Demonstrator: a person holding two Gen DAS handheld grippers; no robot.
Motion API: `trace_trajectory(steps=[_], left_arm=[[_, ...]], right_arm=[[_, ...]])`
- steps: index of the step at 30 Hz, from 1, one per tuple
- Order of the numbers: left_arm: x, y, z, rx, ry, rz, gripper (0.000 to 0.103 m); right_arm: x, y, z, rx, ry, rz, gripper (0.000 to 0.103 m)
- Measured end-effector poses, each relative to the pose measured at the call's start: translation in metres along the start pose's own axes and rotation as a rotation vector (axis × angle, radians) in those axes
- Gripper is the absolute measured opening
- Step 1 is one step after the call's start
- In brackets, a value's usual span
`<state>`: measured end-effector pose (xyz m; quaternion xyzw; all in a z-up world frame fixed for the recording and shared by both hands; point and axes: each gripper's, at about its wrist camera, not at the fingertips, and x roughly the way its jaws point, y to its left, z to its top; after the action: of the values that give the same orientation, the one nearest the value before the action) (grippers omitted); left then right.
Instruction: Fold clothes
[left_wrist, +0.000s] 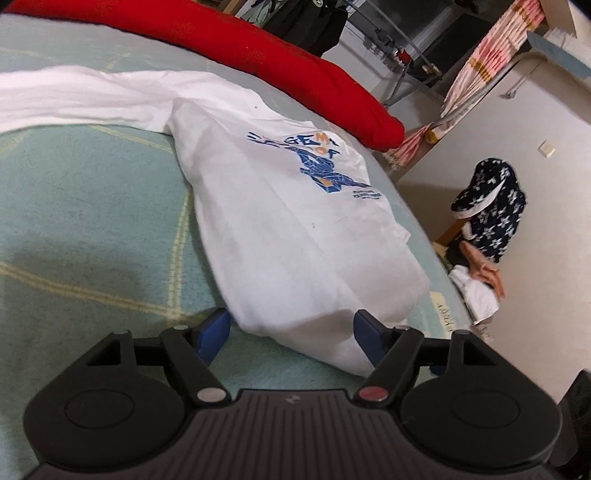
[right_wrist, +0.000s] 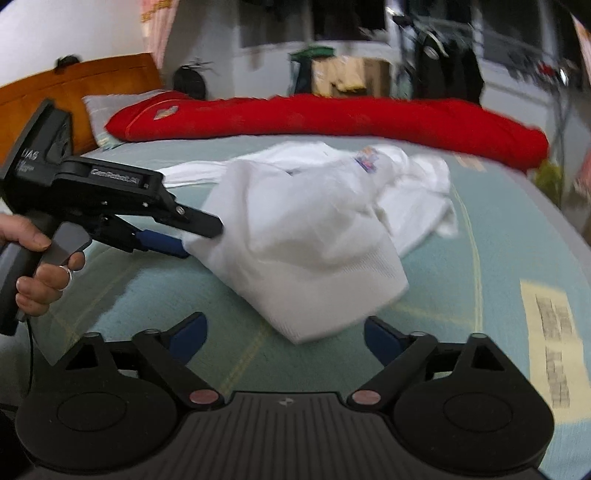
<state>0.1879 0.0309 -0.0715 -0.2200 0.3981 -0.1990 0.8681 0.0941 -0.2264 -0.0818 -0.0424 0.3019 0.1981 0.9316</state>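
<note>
A white T-shirt (left_wrist: 280, 206) with a blue print lies folded into a long strip on the pale green bedspread (left_wrist: 92, 206). My left gripper (left_wrist: 291, 332) stands open, with the shirt's near folded end lying between its blue pads and neither pad pressing on it. In the right wrist view the same shirt (right_wrist: 306, 240) bulges up in a loose heap, and the left gripper (right_wrist: 201, 240) reaches into its left edge, held by a hand (right_wrist: 33, 266). My right gripper (right_wrist: 284, 336) is open just short of the shirt's nearest corner, with nothing in it.
A red quilt (left_wrist: 280, 62) runs along the far side of the bed (right_wrist: 461, 295). A wooden headboard (right_wrist: 74, 81) and a pillow (right_wrist: 103, 107) are at the far left. Past the bed's right edge stands a dark patterned garment (left_wrist: 491, 206) on the floor.
</note>
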Motion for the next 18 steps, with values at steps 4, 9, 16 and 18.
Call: trace_trajectory(steps=[4,9,16,18], left_arm=[[-0.013,-0.009,0.002,0.104,-0.021,0.110,0.074],[-0.035,-0.005,0.004,0.120,-0.053,0.120,0.075],[-0.058,0.011,0.003,0.102,-0.101,0.143,0.075],[-0.067,0.016,0.002,0.091,-0.122,0.144,0.075]], right_arm=[[0.013,0.013,0.013,-0.102,-0.008,0.027,0.061],[0.037,0.037,0.019,-0.323,-0.001,0.001,0.056],[0.053,0.060,0.023,-0.497,0.059,-0.071,0.019],[0.047,0.063,0.033,-0.467,0.056,-0.036,0.018]])
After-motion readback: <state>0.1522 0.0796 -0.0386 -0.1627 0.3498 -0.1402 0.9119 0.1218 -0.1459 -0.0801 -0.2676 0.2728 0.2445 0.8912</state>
